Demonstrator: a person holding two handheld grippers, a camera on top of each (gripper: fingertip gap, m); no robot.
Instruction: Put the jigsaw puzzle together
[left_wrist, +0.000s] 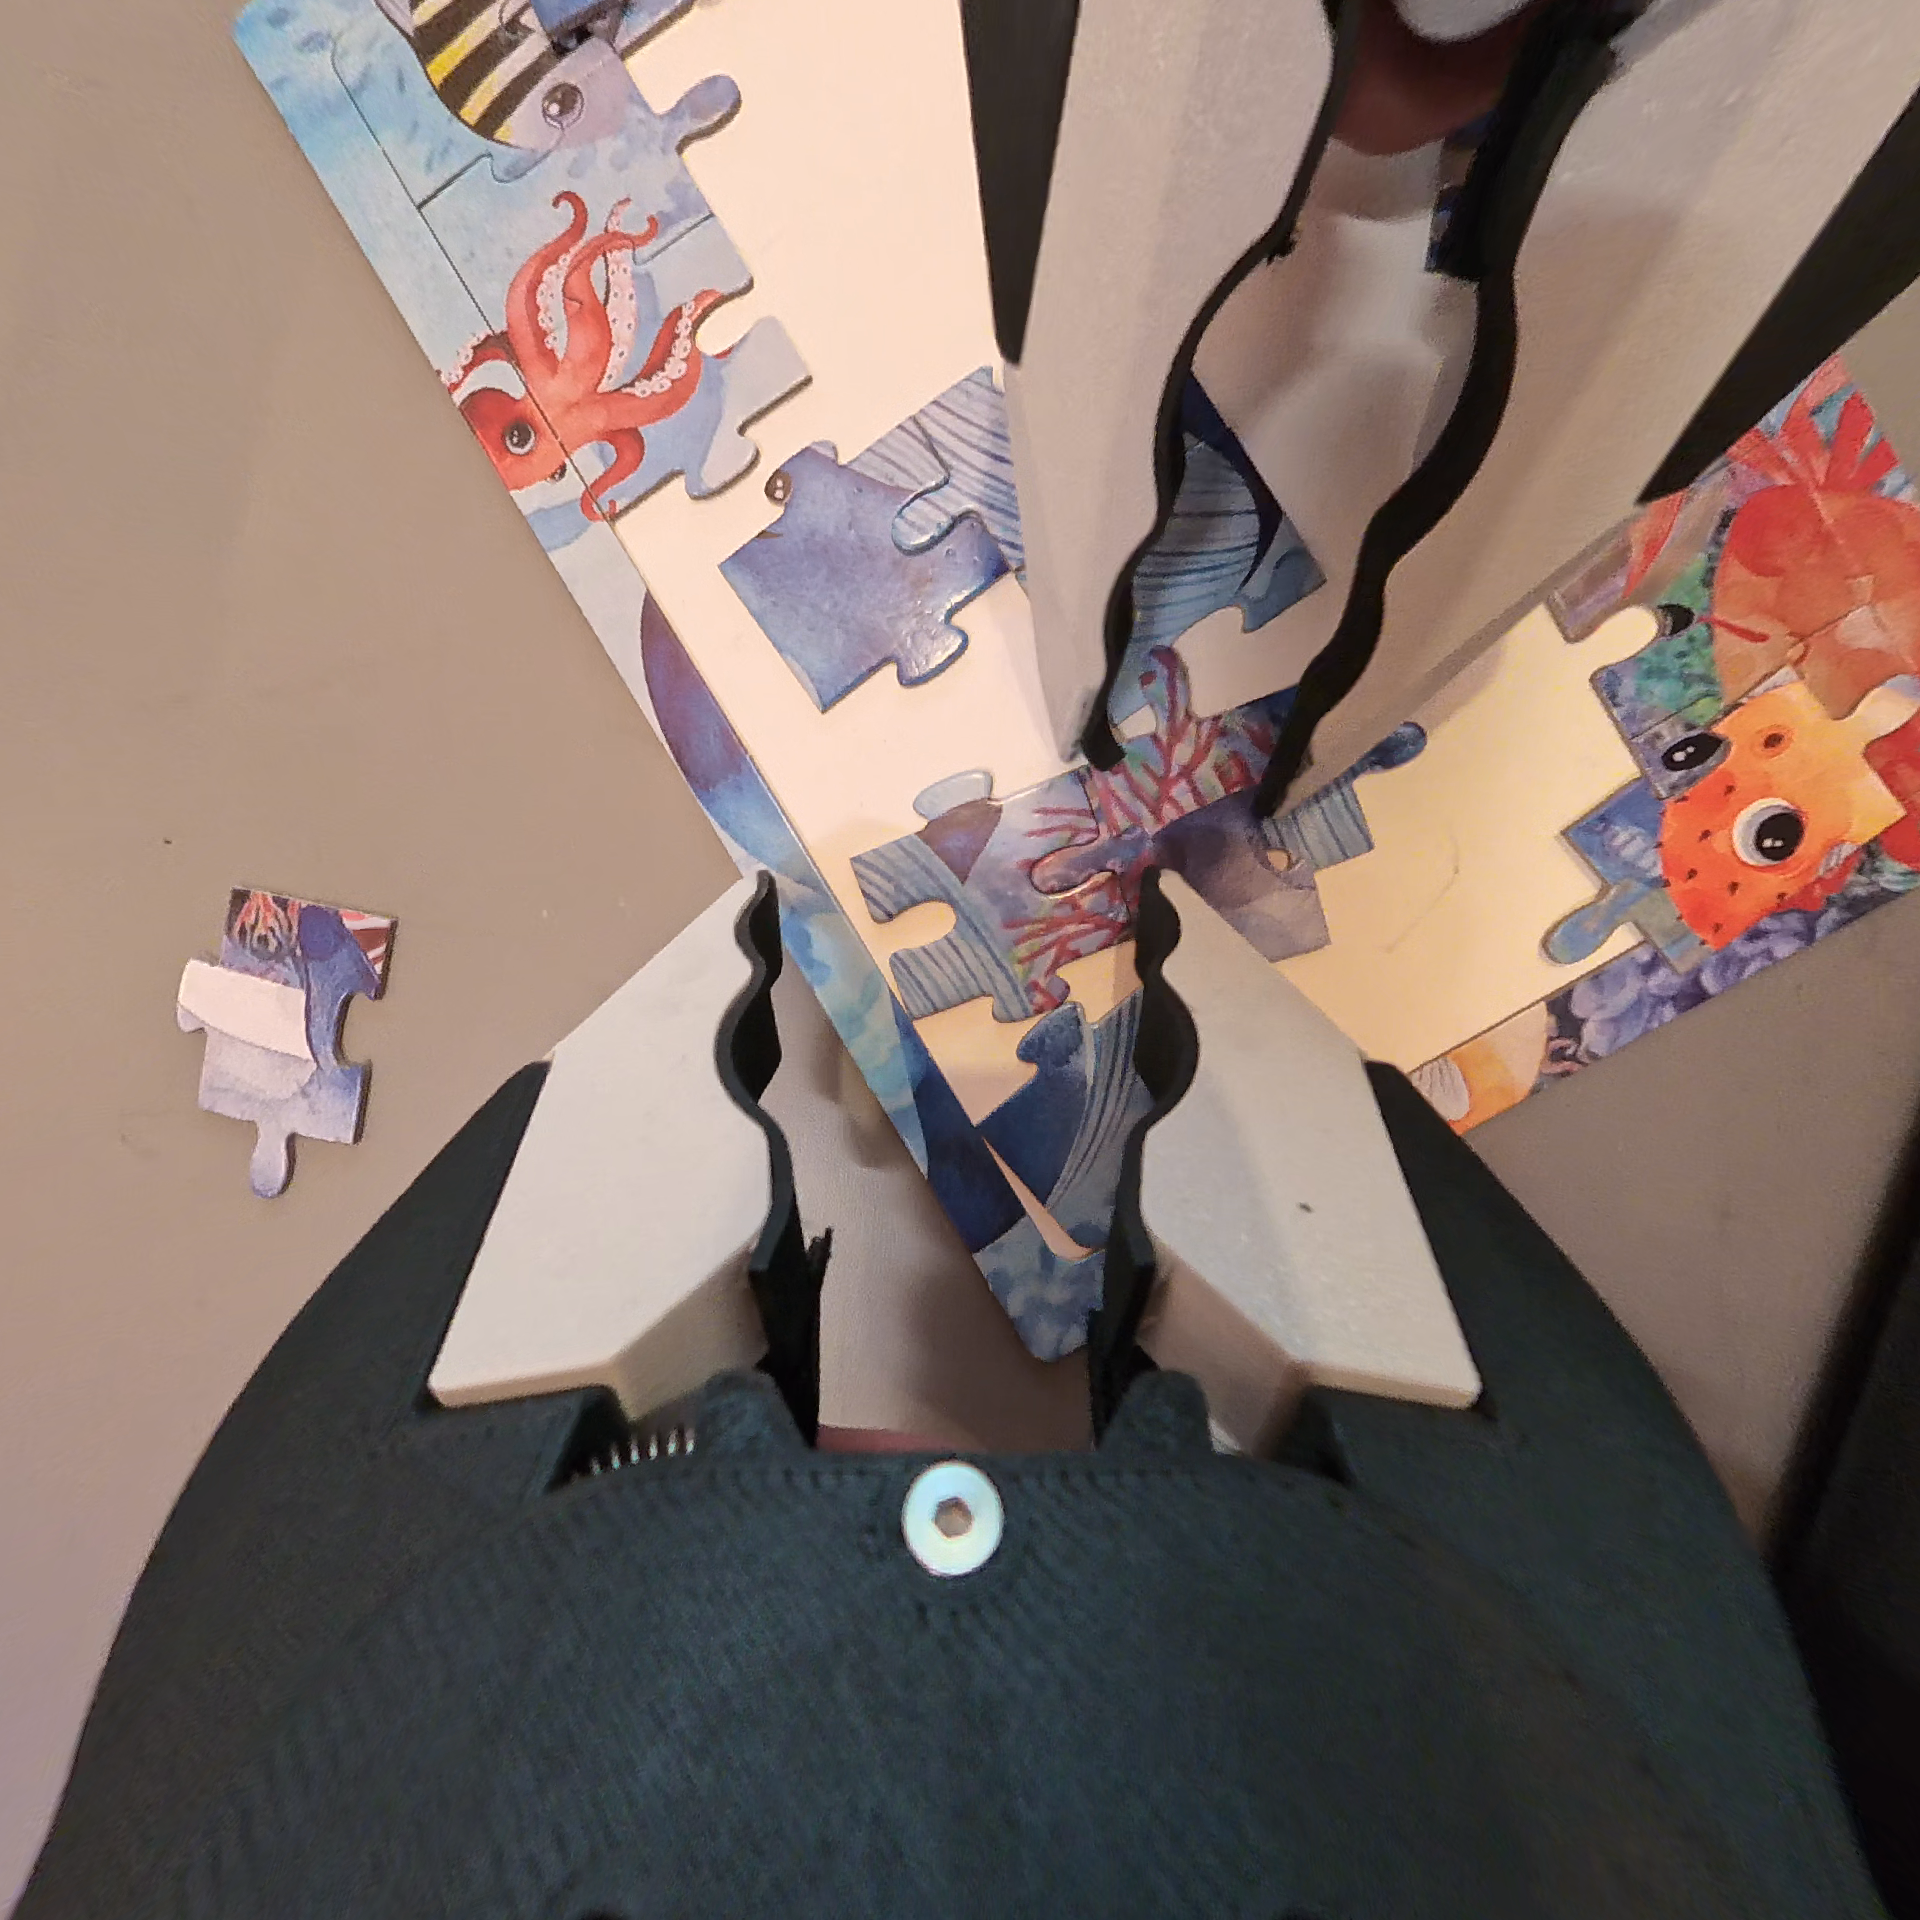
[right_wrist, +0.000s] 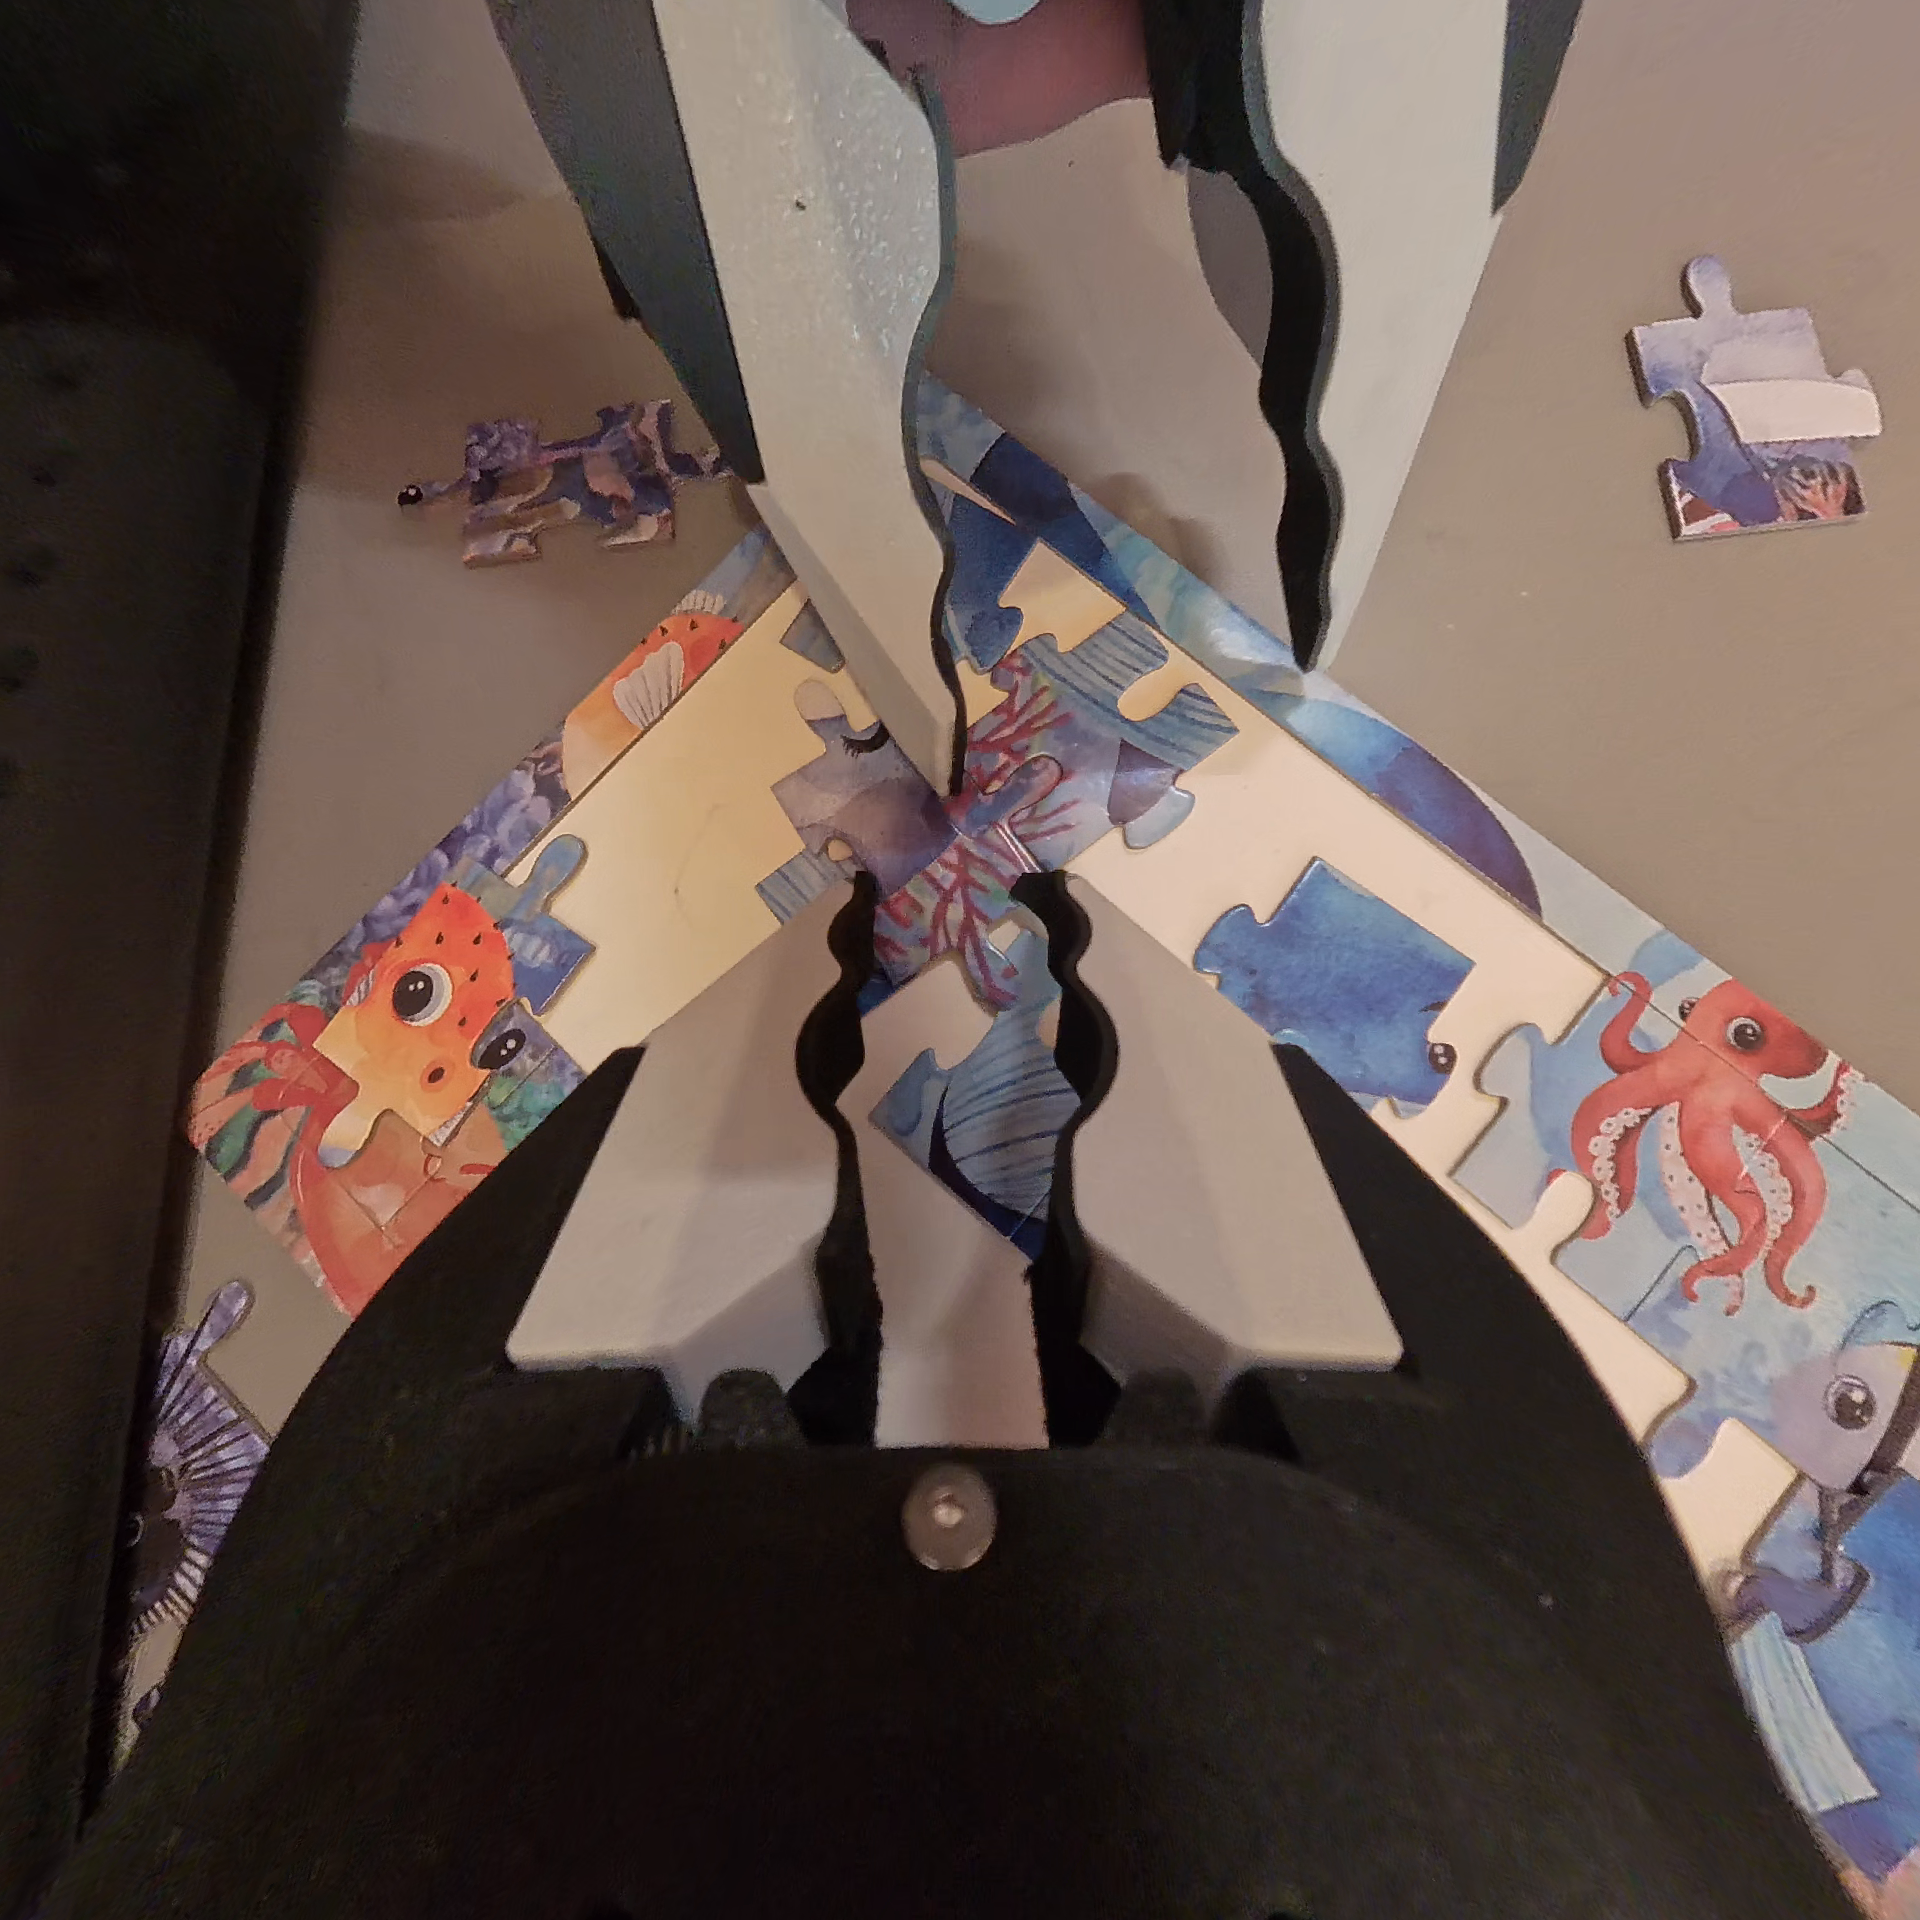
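Observation:
The puzzle board (left_wrist: 862, 239) is a cream tray with a sea-picture border, partly filled. A cluster of red-coral pieces (left_wrist: 1081, 842) sits near its middle. My left gripper (left_wrist: 956, 894) is open and hovers just above the board's near edge, beside the coral cluster. My right gripper (left_wrist: 1190, 774) comes in from the opposite side, open but narrower, with its tips down on the coral pieces (right_wrist: 966, 873). In the right wrist view my right gripper (right_wrist: 954, 894) faces the left gripper (right_wrist: 1132, 727) tip to tip over the board (right_wrist: 675, 831). Neither gripper holds a piece.
A loose piece with a white patch (left_wrist: 281, 1029) lies on the grey-tan surface off the board; it also shows in the right wrist view (right_wrist: 1756, 416). A purple loose piece (right_wrist: 571, 483) and a striped one (right_wrist: 197, 1455) lie near dark furniture (right_wrist: 104, 727). Octopus (left_wrist: 582, 364), whale (left_wrist: 852, 582) and orange fish (left_wrist: 1756, 831) pieces are seated.

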